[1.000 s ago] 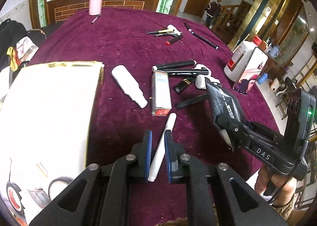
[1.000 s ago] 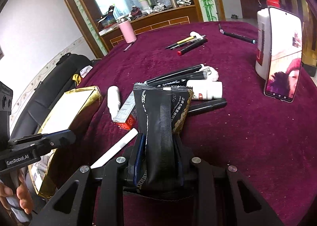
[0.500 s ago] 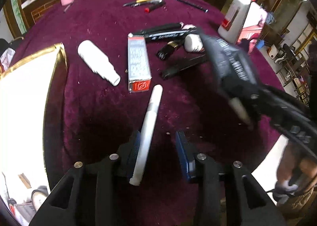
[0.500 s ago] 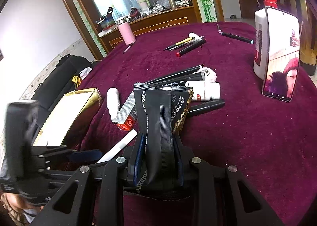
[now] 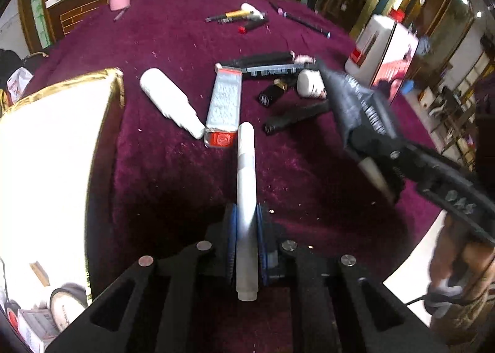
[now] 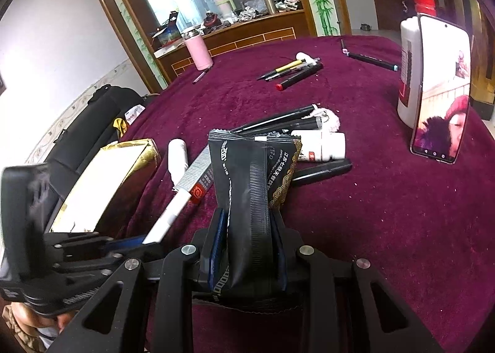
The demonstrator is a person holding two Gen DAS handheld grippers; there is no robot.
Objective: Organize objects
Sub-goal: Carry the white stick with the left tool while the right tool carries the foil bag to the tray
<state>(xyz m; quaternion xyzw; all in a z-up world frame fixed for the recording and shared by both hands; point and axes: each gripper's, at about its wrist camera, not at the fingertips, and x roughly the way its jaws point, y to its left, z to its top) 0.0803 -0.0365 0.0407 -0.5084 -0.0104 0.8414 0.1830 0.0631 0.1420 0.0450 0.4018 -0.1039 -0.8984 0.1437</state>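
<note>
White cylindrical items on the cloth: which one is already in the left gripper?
The long thin white pen, clamped between the left gripper pads. The fat white tube and the capped white bottle lie free.

Each black gripper [image 5: 246, 238] has blue pads [image 6: 216, 238], silver screws and triangular frame cutouts.

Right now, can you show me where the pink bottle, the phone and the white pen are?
pink bottle [image 6: 199, 54]: right wrist view, middle of its body.
phone [image 6: 441, 93]: right wrist view, middle of its lit screen.
white pen [image 5: 246, 167]: left wrist view, middle of its barrel.
</note>
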